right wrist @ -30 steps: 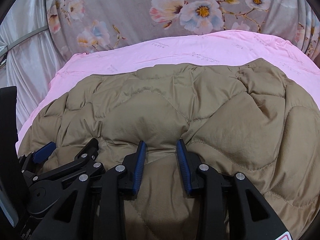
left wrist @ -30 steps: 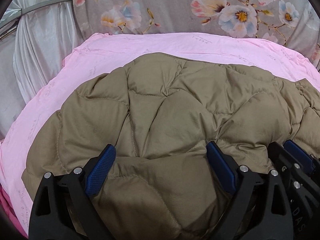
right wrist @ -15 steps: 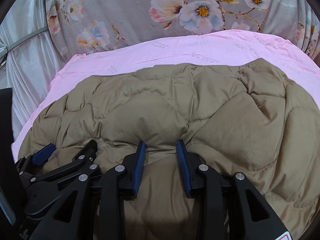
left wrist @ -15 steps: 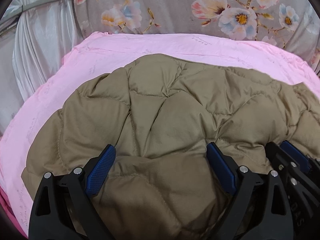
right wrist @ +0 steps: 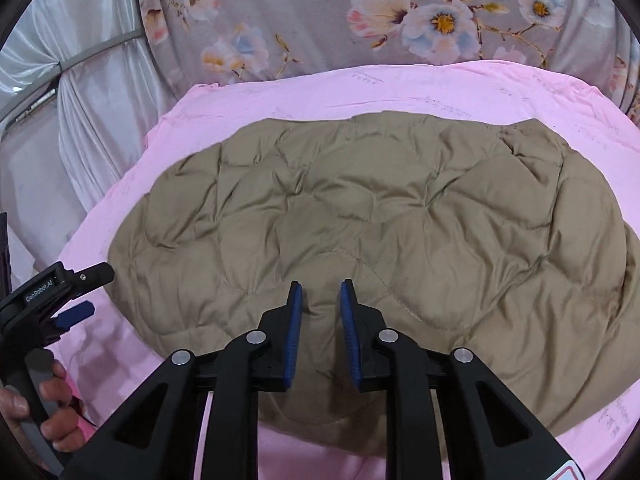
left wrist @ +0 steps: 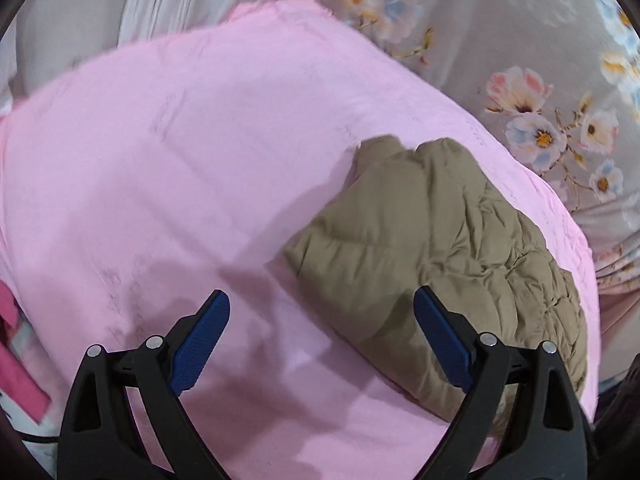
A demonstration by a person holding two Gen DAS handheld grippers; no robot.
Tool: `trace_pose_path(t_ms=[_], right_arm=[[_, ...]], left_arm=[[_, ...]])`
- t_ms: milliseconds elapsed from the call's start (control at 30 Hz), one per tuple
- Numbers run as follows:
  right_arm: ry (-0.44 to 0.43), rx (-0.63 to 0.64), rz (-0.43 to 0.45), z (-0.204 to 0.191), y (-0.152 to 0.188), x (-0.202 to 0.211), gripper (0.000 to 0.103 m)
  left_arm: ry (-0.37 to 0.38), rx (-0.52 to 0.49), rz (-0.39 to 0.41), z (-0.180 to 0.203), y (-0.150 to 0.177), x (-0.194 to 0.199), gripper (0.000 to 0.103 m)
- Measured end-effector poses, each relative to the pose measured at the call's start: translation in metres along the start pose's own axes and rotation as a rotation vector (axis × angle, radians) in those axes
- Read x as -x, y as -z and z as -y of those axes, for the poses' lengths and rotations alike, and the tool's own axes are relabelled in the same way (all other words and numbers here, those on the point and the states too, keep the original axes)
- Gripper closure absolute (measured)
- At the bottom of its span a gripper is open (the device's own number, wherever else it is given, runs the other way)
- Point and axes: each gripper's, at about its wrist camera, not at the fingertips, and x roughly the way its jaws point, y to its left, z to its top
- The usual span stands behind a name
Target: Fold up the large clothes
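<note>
left gripper [left wrist: 322,336] now off jacket [right wrist: 372,216]

Quilted jacket [right wrist: 372,216]: khaki/olive-tan, puffy, stitched in curved scale-like panels. Lies folded into a broad, roughly oval bundle, flat on the pink sheet [right wrist: 460,92], filling most of the sheet's middle in the right wrist view. Surface rumpled, seams puckered, near edge rounded. In the left wrist view the jacket [left wrist: 436,256] sits right of centre, with bare sheet [left wrist: 168,168] to its left; that view is motion-blurred.
</note>
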Motion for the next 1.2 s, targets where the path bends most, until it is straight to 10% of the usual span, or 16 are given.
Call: trace_pose_path(t_ms=[333, 500, 600, 833, 1200], right_arm=[[-0.023, -0.039, -0.06, 0.012, 0.001, -0.018, 0.091], [-0.036, -0.051, -0.072, 0.015, 0.0, -0.024, 0.091], [-0.066, -0.088, -0.082, 0.02, -0.001, -0.028, 0.091], [-0.19, -0.207, -0.122, 0.025, -0.013, -0.036, 0.088], [-0.369, -0.239, -0.183, 0.003, -0.026, -0.062, 0.092]], left_arm=[[0.139, 0.02, -0.063, 0.031, -0.004, -0.042, 0.02], [0.121, -0.075, -0.004, 0.059, -0.012, -0.025, 0.069], [0.189, -0.114, 0.025, 0.074, -0.019, 0.0, 0.081], [0.335, -0.29, 0.106, 0.135, -0.018, 0.074, 0.087], [0.298, -0.548, 0.113, 0.222, 0.017, 0.079, 0.088]])
